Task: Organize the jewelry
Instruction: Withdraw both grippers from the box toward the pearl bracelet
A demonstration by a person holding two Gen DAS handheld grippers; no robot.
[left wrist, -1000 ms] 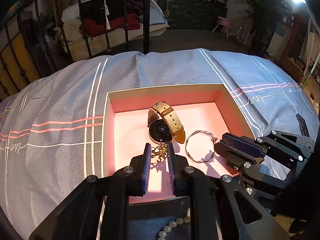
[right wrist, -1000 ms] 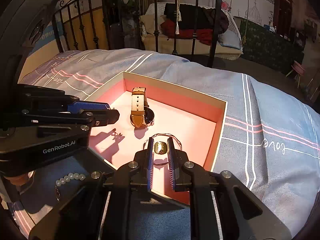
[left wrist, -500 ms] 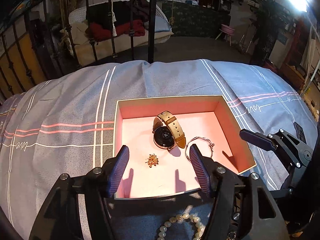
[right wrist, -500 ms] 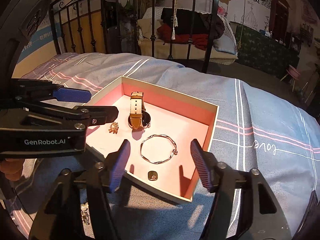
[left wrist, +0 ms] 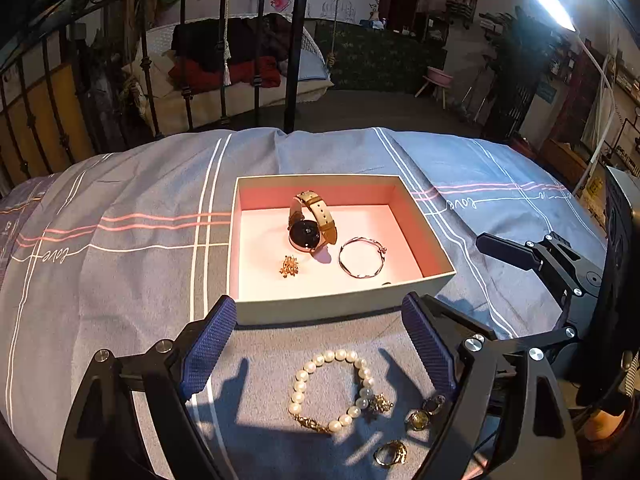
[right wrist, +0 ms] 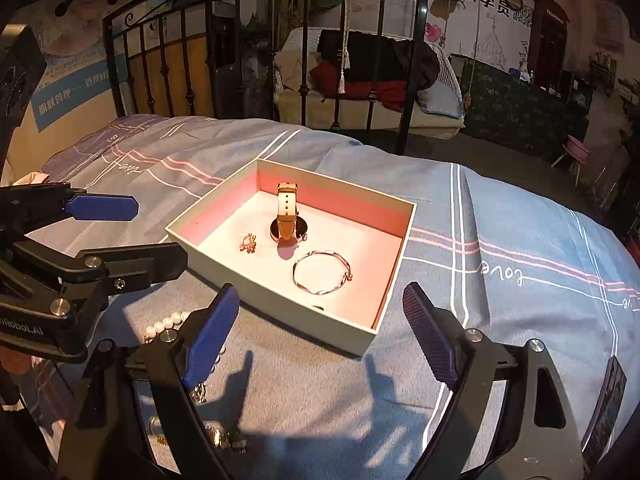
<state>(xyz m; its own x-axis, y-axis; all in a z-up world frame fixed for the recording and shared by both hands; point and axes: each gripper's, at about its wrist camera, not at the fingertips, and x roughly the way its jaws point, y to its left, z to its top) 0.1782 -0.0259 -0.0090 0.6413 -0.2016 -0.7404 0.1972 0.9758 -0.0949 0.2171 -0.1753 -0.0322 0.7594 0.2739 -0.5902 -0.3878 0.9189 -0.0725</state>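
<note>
Both pairs of blue-padded fingers stand wide apart and are spreading further, with nothing between them. The left gripper (left wrist: 318, 344) hovers over the bedspread just in front of the box, its jaws framing a pearl bracelet (left wrist: 330, 390) that lies loose on the cloth. The right gripper (right wrist: 320, 332) hangs beside it, aimed at the box's near corner, also empty. Beyond the fingers sits the open box (left wrist: 340, 304) with a pink lining, resting on a blue-grey striped bedspread (left wrist: 140, 264). Inside it lie a watch (left wrist: 310, 222) with a tan strap, a small gold brooch (left wrist: 289, 266) and a thin silver bangle (left wrist: 362, 258); a small dark piece (left wrist: 386, 283) sits against the near wall, too hidden to identify. Still outside, near the pearls, are a gold charm (left wrist: 380, 403), a pair of round earrings (left wrist: 426, 412) and a gold ring (left wrist: 391, 453). By my reckoning, the sorting is roughly half done.
</note>
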